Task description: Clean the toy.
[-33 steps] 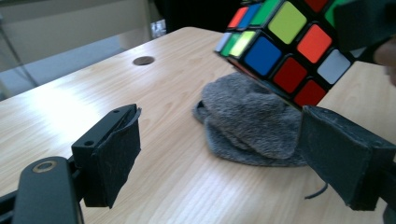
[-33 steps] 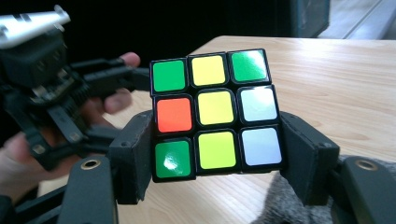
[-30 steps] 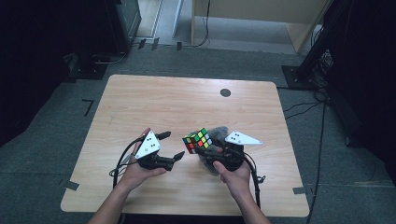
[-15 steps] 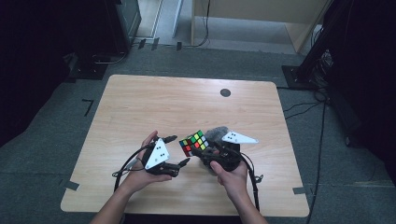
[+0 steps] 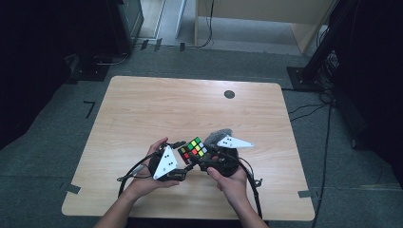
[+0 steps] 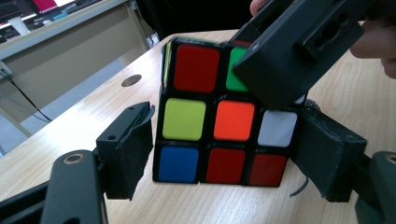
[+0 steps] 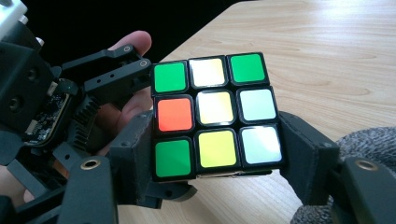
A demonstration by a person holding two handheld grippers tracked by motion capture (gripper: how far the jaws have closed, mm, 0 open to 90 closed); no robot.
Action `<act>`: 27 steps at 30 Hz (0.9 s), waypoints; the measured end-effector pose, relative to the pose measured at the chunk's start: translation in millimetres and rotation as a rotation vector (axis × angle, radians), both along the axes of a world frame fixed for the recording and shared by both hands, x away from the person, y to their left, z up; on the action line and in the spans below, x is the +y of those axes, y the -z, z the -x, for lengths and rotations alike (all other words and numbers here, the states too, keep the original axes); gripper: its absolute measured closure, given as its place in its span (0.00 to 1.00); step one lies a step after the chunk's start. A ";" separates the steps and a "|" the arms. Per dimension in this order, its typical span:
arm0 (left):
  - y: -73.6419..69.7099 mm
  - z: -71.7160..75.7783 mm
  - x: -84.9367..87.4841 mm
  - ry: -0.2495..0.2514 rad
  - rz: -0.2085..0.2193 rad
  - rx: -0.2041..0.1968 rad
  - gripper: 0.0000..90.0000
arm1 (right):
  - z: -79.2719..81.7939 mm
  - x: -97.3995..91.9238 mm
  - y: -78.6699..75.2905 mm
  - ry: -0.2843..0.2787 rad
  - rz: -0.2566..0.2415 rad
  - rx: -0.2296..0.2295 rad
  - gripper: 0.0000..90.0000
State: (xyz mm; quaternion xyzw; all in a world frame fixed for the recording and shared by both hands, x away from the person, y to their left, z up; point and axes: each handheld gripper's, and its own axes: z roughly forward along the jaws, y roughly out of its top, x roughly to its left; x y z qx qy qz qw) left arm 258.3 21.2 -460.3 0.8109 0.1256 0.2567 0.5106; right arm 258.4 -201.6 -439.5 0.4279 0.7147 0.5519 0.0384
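**Closing the left hand-held gripper on the held cube**

Spanning the scene, the wooden tabletop (image 5: 142, 109) carries a dark round mark (image 5: 229, 94) near its far edge. Above the near edge, the right hand-held gripper (image 7: 217, 154) clamps the puzzle cube (image 5: 194, 149) by its bottom layer, clear of the surface. The left hand-held gripper (image 6: 224, 161) has moved in from the left since a second ago; its jaws have just been closing, with the cube between them. One pad appears to touch; the other stands just off. Judgement: a layer turn is being prepared.
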 end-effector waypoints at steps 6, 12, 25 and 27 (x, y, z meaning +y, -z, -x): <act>2.0 2.0 -2.6 -0.009 -0.013 -0.024 0.33 | -0.1 2.4 1.4 0.013 0.012 0.022 0.38; 2.4 1.9 -3.5 -0.019 -0.010 -0.024 0.36 | -0.7 1.9 2.4 0.028 0.006 0.026 0.38; -0.9 -2.6 5.1 -0.032 0.032 0.026 0.37 | -3.0 -16.0 -2.4 0.034 -0.106 -0.004 0.32; -1.1 -4.2 7.5 -0.039 0.033 0.033 0.37 | -4.3 -22.2 -3.9 0.058 -0.105 -0.019 0.32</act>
